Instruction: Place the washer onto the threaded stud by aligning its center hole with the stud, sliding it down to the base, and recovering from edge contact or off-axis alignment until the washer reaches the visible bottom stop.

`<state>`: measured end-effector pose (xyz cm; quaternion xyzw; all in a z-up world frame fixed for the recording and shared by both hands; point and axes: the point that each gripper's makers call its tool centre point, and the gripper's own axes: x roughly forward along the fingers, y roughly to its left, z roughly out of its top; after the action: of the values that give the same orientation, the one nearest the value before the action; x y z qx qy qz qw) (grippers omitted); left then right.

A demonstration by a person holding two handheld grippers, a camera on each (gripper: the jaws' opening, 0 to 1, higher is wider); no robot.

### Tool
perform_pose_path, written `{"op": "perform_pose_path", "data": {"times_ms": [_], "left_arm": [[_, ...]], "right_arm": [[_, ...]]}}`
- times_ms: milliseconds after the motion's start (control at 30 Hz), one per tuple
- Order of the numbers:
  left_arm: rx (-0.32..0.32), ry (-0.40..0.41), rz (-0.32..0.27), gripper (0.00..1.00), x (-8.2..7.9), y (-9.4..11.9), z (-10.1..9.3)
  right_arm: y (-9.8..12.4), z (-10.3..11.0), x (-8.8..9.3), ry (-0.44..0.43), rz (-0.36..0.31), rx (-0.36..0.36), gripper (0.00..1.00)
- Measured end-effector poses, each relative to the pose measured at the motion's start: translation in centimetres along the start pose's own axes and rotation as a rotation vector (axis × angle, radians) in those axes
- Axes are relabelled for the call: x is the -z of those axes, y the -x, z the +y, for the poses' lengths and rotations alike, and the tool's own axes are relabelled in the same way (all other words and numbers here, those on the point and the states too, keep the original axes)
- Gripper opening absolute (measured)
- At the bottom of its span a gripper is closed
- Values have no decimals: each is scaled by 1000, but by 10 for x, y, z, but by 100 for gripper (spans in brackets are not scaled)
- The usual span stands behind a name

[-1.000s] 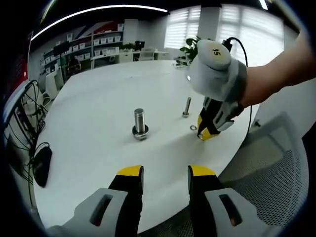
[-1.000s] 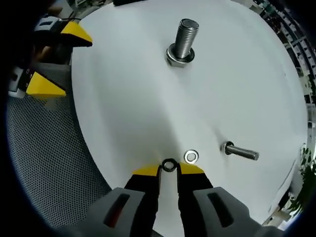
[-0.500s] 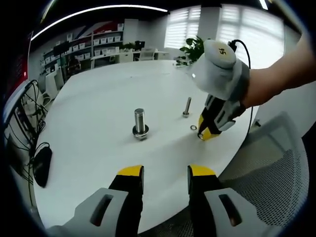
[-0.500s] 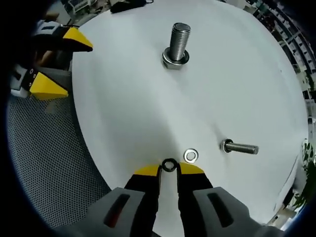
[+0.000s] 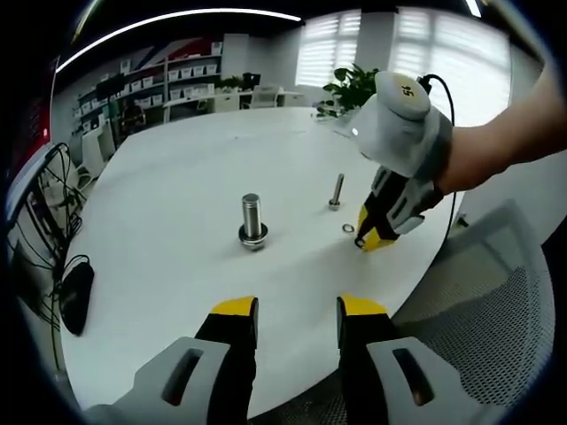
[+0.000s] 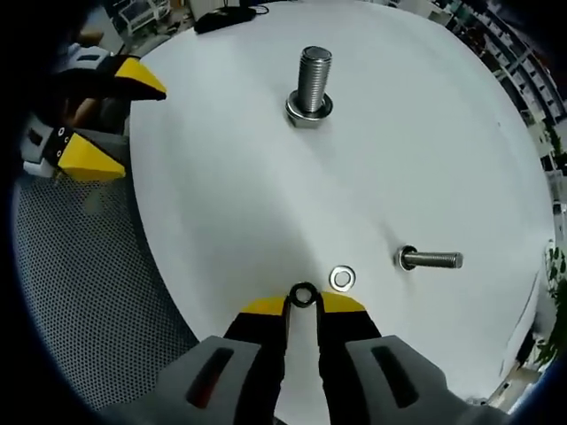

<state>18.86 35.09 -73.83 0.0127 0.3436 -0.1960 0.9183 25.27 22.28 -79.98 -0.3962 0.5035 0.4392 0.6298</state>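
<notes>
Right gripper (image 6: 303,304) low over the white table (image 6: 425,133), jaws drawn close with a dark washer (image 6: 303,294) pinched at the yellow tips, touching both. A second, silver washer (image 6: 342,278) lies flat just beside the tips, toward the small stud (image 6: 428,259). Large threaded stud (image 6: 311,84) stands upright well beyond the silver washer, nut at its base. Left gripper (image 5: 297,310) hovers near the table's edge, jaws parted, holding nothing; the large stud (image 5: 252,222) is ahead of it, the right gripper (image 5: 370,239) beyond the small stud (image 5: 336,192).
</notes>
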Motion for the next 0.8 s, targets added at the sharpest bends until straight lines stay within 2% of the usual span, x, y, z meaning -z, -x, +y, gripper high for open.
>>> {"op": "perform_pose_path", "data": {"times_ms": [233, 800], "left_arm": [[1, 0, -5, 34, 0, 1, 0], [11, 2, -11, 34, -1, 1, -1]], "right_arm": [[0, 1, 1, -32, -46, 10, 14], [4, -1, -3, -104, -76, -13, 14]]}}
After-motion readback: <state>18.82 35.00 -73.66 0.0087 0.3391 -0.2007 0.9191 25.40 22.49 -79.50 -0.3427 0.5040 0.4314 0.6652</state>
